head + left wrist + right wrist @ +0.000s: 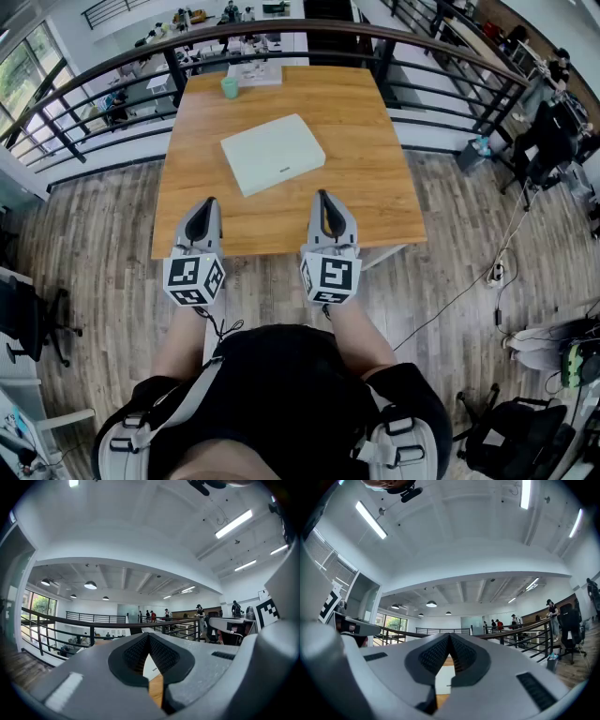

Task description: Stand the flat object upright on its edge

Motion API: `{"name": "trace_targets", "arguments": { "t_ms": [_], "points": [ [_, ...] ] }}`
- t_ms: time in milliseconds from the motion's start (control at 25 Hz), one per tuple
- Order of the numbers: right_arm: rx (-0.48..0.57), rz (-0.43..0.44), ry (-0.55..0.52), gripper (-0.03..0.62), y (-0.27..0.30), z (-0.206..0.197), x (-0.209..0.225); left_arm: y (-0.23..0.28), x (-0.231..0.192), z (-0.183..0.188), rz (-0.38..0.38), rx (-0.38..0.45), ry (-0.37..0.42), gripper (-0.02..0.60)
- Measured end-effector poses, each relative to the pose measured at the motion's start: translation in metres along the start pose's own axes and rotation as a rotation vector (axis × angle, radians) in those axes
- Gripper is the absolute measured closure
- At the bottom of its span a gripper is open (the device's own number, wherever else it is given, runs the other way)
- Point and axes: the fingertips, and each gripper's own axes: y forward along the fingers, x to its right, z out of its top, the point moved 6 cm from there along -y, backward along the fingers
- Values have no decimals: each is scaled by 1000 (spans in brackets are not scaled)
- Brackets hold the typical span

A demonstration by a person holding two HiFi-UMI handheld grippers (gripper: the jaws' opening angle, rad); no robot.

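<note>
A pale green-white flat object (273, 153) on an orange-brown wooden table (375, 187).

each gripper is a light grey, tapering shell: left gripper (209, 202), right gripper (322, 195). behind each sits a white cube (193, 278) with black square markers. the fingers (136, 652) carry black ribbed pads set in dark surrounds. a thin black cable (221, 327) trails under the left cube. the person wears a black top (281, 384) and grey straps (141, 427) with buckles.
</note>
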Motion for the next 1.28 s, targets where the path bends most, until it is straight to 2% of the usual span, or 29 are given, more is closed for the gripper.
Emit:
{"name": "trace_targets", "arguments": {
  "t_ms": [320,520,1000,1280],
  "points": [
    [-19,39,34,588,0,-7,7,4,11,-3,-3,-11,-15,577],
    [-27,44,62,588,-5,-9,21,5,29,-4,15,-9,15,577],
    [-19,127,57,588,-15,-10,47,2,62,-9,66,-16,-23,577],
    [-29,136,83,588,-9,-18,47,7,66,-15,64,-31,8,577]
  ]
}}
